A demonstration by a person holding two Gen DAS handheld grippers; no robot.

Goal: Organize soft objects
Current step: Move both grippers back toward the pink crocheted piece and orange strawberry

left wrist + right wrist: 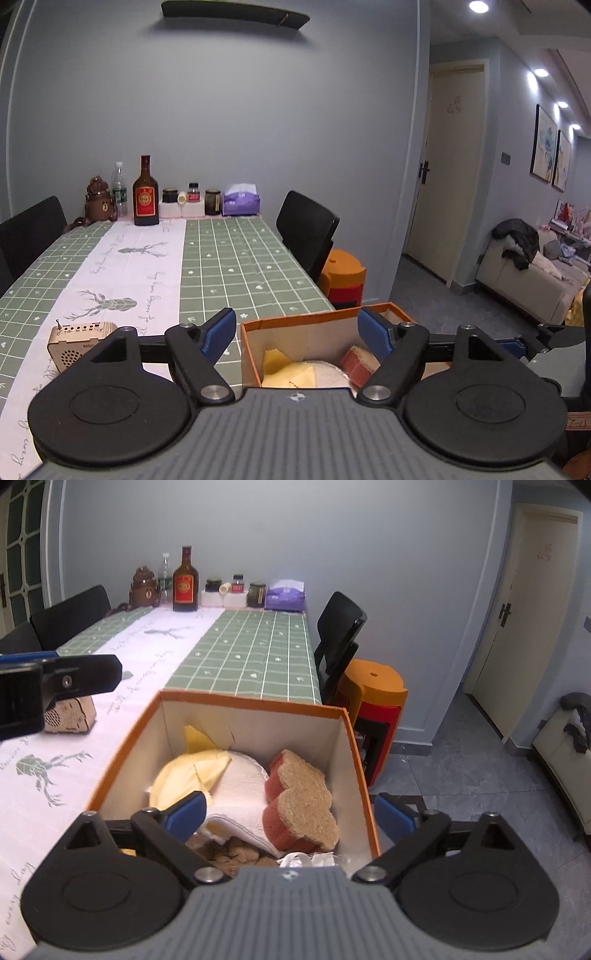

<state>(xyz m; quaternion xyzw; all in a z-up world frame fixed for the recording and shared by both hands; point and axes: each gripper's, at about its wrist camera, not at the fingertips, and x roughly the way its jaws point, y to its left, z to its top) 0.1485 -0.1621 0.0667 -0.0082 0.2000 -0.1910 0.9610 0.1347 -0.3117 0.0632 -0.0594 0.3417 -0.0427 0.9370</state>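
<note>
Radio: the word "RADIO" cut into the front of the small wooden box, just above its round speaker grille; the last letters are partly hidden by the gripper body.
Table runner: grey cursive script runs along the white cloth beside the deer prints; the single word "every" can be made out near the lower left edge, the rest is too slanted to read.
Bottle: a red label with a gold round emblem; its characters are too small to read.
Slip of paper: handwritten marks at the right edge, possibly "T-15".
Tissue pack: purple wrapper, print illegible.
</note>
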